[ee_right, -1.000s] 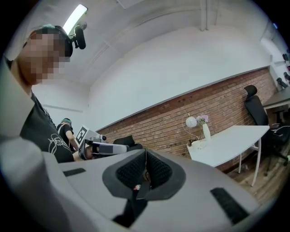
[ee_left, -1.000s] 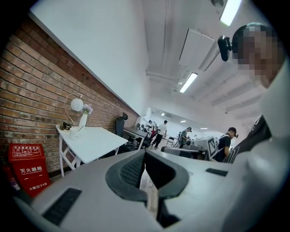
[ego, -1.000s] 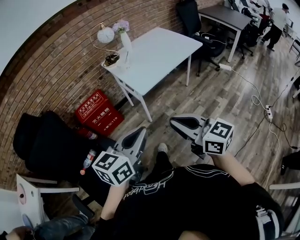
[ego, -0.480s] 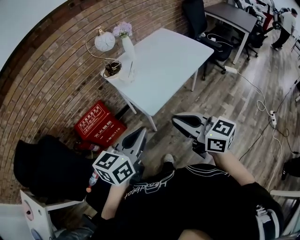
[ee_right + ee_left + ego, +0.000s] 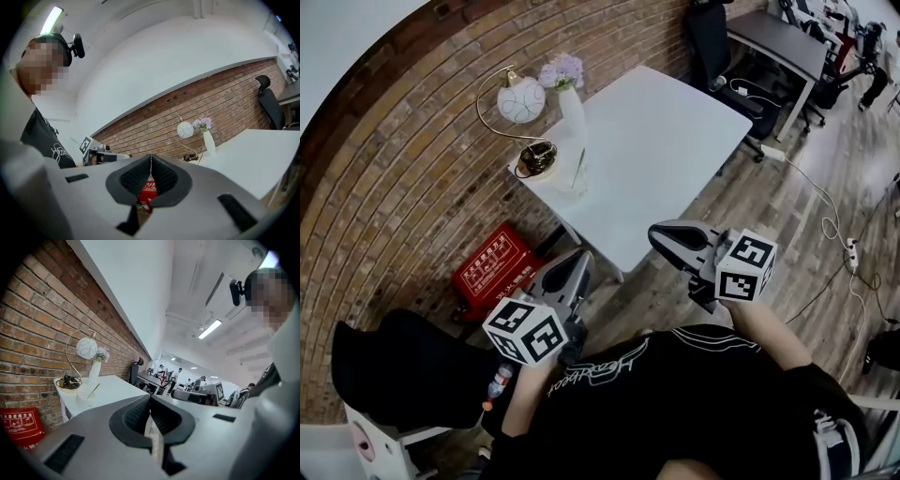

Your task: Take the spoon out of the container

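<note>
Fingers (image 5: 135, 416) on left gripper (image 5: 579, 258) are pressed together with nothing between them. Right gripper (image 5: 659, 234) is the same, pads closed tight and empty. Both are held in the air in front of the person's torso, tips aimed toward the table (image 5: 675, 159) but well short of it, left one lower and nearer the wall (image 5: 403, 178). Spoon (image 5: 93, 390) sits in the container (image 5: 87, 394), thin handle leaning out to the right in the left gripper view. Container is low and white, on the table's corner by the brick wall, just in front of the vase (image 5: 573, 112). Vase is white, tall and upright, with purple flowers on top. Lamp (image 5: 521, 98), a white globe on a gold arc, stands just beside the vase, its base toward the wall. Rest of the tabletop is bare white. Red box (image 5: 492, 267) sits on the floor (image 5: 787, 216) against the wall, left of the table, and also shows in the gap under the right gripper's shut jaws in its own view. Neither gripper touches anything.
</note>
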`<control>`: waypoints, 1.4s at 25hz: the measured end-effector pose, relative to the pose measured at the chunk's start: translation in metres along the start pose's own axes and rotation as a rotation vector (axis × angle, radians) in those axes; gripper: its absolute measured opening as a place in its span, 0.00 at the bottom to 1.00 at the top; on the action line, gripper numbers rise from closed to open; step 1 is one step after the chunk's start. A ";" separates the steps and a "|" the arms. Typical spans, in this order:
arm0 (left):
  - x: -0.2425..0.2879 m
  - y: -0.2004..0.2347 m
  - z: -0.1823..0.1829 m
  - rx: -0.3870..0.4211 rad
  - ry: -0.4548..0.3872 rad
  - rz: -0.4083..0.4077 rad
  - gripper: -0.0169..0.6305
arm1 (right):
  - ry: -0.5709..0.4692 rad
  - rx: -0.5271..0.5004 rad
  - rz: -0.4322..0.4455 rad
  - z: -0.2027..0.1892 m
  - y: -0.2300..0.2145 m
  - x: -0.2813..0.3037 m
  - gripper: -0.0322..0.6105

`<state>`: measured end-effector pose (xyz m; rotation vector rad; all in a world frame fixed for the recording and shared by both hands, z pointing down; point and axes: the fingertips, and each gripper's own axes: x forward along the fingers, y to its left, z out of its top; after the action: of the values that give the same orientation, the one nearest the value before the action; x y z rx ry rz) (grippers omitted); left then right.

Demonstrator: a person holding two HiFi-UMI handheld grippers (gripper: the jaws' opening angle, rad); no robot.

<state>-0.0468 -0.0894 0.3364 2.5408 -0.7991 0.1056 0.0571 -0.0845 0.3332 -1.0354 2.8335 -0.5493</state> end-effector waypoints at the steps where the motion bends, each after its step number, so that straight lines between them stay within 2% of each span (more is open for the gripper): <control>1: 0.002 0.004 0.003 0.005 -0.002 0.001 0.03 | -0.002 -0.001 -0.001 0.002 -0.003 0.004 0.05; 7: 0.012 0.021 0.004 -0.006 -0.011 0.010 0.03 | -0.001 -0.001 0.004 0.003 -0.015 0.013 0.05; 11: 0.032 0.047 0.007 -0.034 -0.004 0.029 0.03 | 0.018 0.014 0.012 0.004 -0.040 0.030 0.05; 29: 0.094 0.152 0.024 -0.163 0.015 0.196 0.03 | 0.101 0.114 0.121 0.008 -0.159 0.134 0.05; 30: 0.095 0.157 0.024 -0.168 0.014 0.203 0.03 | 0.103 0.117 0.125 0.009 -0.163 0.140 0.06; 32: 0.097 0.166 0.026 -0.178 0.013 0.217 0.03 | 0.115 0.118 0.130 0.008 -0.172 0.151 0.19; 35: 0.098 0.179 0.028 -0.190 0.009 0.238 0.03 | 0.132 0.122 0.132 0.007 -0.186 0.168 0.21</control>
<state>-0.0678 -0.2822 0.4060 2.2596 -1.0534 0.1126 0.0433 -0.3253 0.4017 -0.8142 2.9095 -0.7926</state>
